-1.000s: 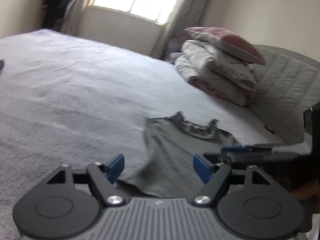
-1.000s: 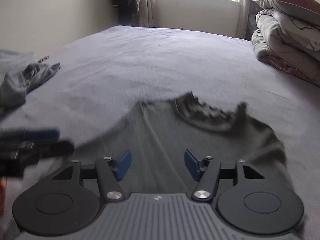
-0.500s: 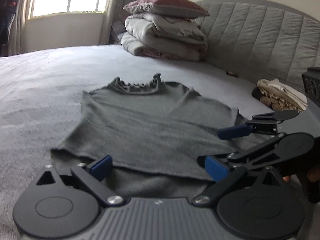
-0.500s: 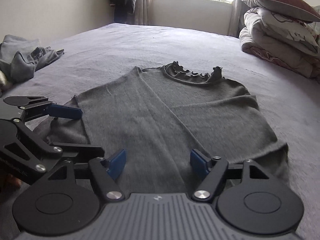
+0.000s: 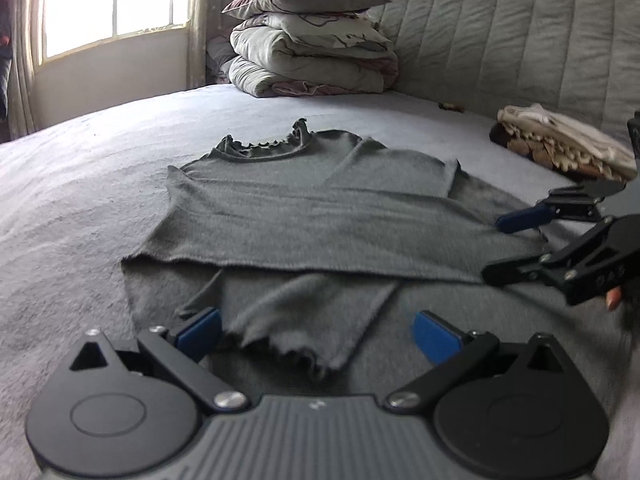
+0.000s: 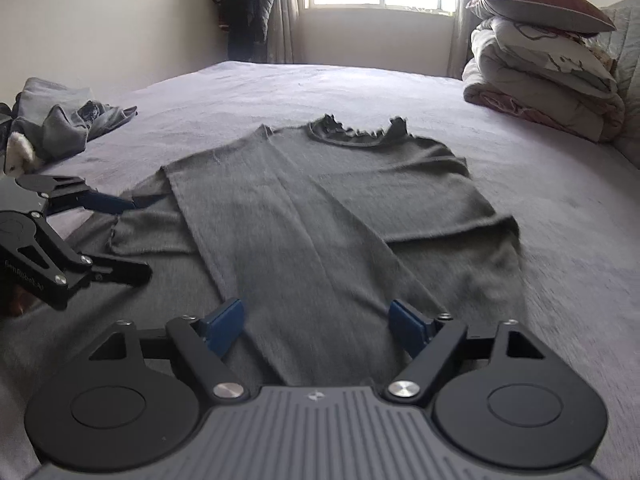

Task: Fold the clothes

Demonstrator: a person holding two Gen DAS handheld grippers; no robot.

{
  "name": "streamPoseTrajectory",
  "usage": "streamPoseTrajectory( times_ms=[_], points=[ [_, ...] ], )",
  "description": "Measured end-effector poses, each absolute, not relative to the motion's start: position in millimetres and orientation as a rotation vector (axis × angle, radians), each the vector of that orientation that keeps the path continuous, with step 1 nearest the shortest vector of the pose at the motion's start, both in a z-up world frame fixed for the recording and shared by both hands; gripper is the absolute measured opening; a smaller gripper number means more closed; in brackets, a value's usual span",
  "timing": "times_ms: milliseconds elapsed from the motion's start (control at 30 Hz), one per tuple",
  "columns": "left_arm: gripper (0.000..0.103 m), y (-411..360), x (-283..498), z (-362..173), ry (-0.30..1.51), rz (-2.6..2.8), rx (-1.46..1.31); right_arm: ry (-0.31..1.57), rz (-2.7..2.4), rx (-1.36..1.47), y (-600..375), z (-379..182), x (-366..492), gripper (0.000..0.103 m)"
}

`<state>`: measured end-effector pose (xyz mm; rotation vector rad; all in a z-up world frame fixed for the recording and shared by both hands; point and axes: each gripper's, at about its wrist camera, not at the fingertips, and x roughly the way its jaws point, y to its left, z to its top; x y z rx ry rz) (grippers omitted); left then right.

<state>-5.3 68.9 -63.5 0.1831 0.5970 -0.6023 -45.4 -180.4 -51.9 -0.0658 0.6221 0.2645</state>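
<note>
Grey top (image 5: pixel 320 216) near hem hidden behind left gripper (image 5: pixel 316 330)

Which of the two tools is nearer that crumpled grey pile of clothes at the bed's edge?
The left tool. It sits just below the crumpled grey clothes pile; the right tool is further off, over the dark grey top's hem.

bed (image 5: pixel 80 168) | on it: grey top (image 5: pixel 312 208), bedding stack (image 5: pixel 308 60), folded clothes (image 5: pixel 560 144), crumpled clothes (image 6: pixel 68 120)
</note>
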Motion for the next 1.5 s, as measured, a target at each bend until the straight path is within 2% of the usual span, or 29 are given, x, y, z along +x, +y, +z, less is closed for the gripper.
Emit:
streamPoseTrajectory(
  times_ms=[467,1067,1167,1333,1500],
  points=[
    [0.103,92.1,-29.0,-65.8,0.621,-0.598,0.157,0.602,0.280,0.067,-222.6,-59.2,-85.5,0.085],
    [0.103,98.1,-49.3,-67.8,0.621,-0.618,0.240,0.703,0.345,-0.091,-223.5,-54.7,-88.2,0.087],
    [0.103,97.8,-51.8,-68.2,0.606,-0.612,0.245,0.701,0.349,-0.106,-222.0,-56.5,-88.9,0.090],
    [0.103,101.3,-51.8,-68.2,0.604,-0.617,0.223,0.701,0.357,-0.108,-221.8,-59.9,-88.8,0.100],
    [0.103,100.9,-51.8,-68.3,0.602,-0.617,0.221,0.690,0.370,-0.107,-222.1,-61.9,-89.9,0.103]
  ],
)
